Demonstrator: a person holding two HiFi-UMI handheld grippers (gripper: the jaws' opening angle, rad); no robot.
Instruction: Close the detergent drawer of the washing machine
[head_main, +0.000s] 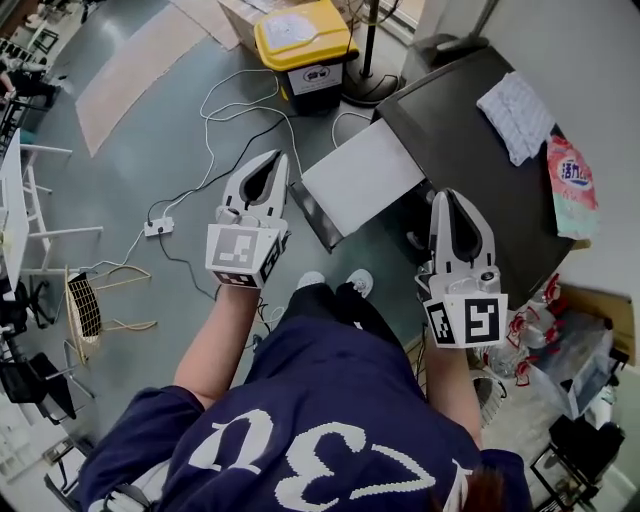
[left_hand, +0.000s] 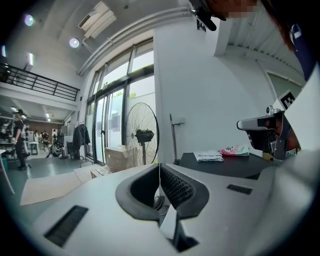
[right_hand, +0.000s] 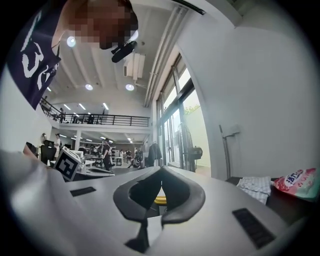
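The left hand-held gripper (head_main: 275, 158) and right hand-held gripper (head_main: 446, 196), both pinched closed on nothing, hover near the boxy washing machine (head_main: 460, 130) with its matte dark top, whose smooth white rectangular panel (head_main: 360, 178) faces them, a dark-rimmed strip (head_main: 312, 218) running diagonally along its near edge; the detergent drawer itself cannot be made out.

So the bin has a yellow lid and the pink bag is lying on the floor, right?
Not quite. The bin does have a yellow lid, but the pink bag lies on the dark machine top, next to the folded cloth, not on the floor. The head view shows it.
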